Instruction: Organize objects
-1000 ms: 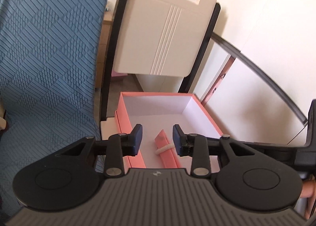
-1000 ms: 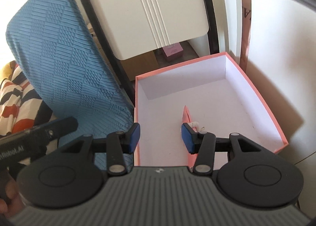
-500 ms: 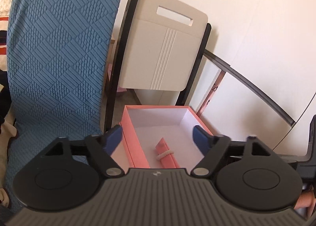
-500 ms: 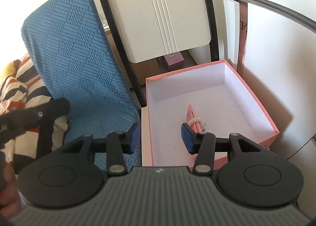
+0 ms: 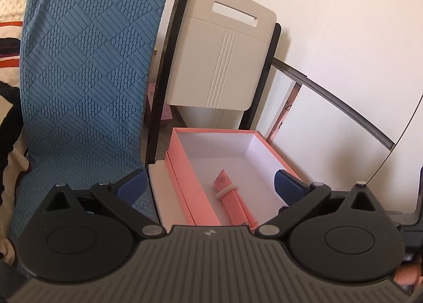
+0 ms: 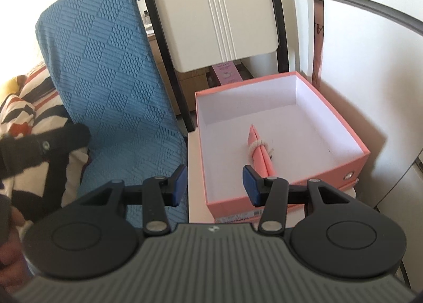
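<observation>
**Me:** Left wrist view first. My left gripper (image 5: 208,184) has its jaws spread wide and holds nothing. Its blue pads (image 5: 132,184) sit at either side of an open pink box (image 5: 185,191) with a white inside. A rolled pink bundle (image 5: 232,202), bound with a pale band (image 5: 226,191), lies on the box floor near the front.

**Listener:** What does the box rest on?

**Me:** A pale, flat surface (image 5: 156,181) that shows as a strip along the box's left side. I cannot tell what kind of furniture it is.

**Listener:** And the room around it?

**Me:** Behind the box stands a cream chair back (image 5: 219,59) with a slot handle and a black frame. To its left is a chair in a blue quilted cover (image 5: 87,78). A white wall (image 5: 343,25) fills the right, with a dark curved rail (image 5: 338,107) crossing it.

**Listener:** And the other view?

**Me:** From the right wrist, my right gripper (image 6: 214,184) is also parted and empty, less wide than the left, hovering above the box's (image 6: 351,160) near left corner. The bundle (image 6: 260,148) lies just beyond its right pad (image 6: 249,184), not touching. Striped fabric (image 6: 18,107) in orange, black and white shows at far left, beside the blue cover (image 6: 111,78). A small pink carton (image 6: 227,74) sits below the cream chair back (image 6: 219,17).
</observation>
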